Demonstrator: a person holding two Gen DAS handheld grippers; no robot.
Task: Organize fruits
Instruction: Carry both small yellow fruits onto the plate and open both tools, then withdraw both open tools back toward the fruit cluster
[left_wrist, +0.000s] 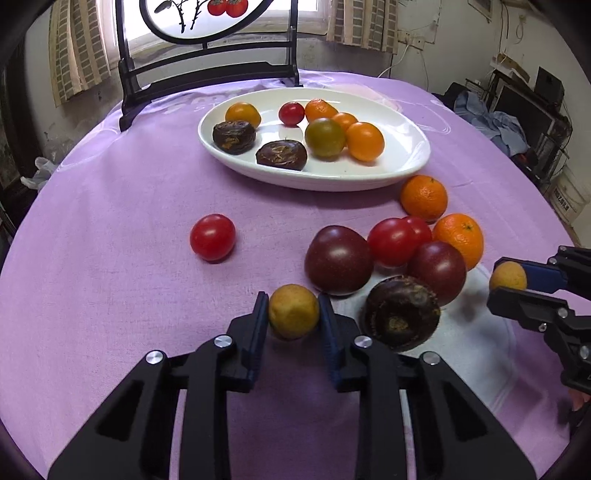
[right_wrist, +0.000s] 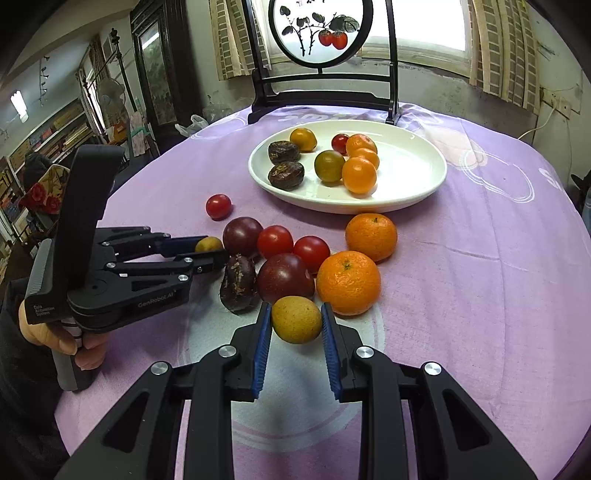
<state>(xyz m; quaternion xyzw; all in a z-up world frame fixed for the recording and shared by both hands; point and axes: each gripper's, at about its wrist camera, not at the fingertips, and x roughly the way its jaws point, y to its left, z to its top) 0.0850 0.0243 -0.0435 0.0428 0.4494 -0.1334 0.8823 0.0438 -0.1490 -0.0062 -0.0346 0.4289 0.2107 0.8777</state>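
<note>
Both tongs, left (left_wrist: 293, 314) and right (right_wrist: 296, 320), pinch a yellow fruit each (loose pile beside them), which I judge bound for the plate (left_wrist: 406, 162).

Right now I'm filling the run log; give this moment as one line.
left gripper: shut on yellow fruit | right gripper: shut on second yellow fruit | plate: partly filled

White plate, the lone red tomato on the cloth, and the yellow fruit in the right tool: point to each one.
white plate (right_wrist: 424, 173): right wrist view, bare inner surface.
lone red tomato (left_wrist: 212, 237): left wrist view, its middle.
yellow fruit (right_wrist: 296, 319): right wrist view, its middle, between the right tool's pads.
</note>
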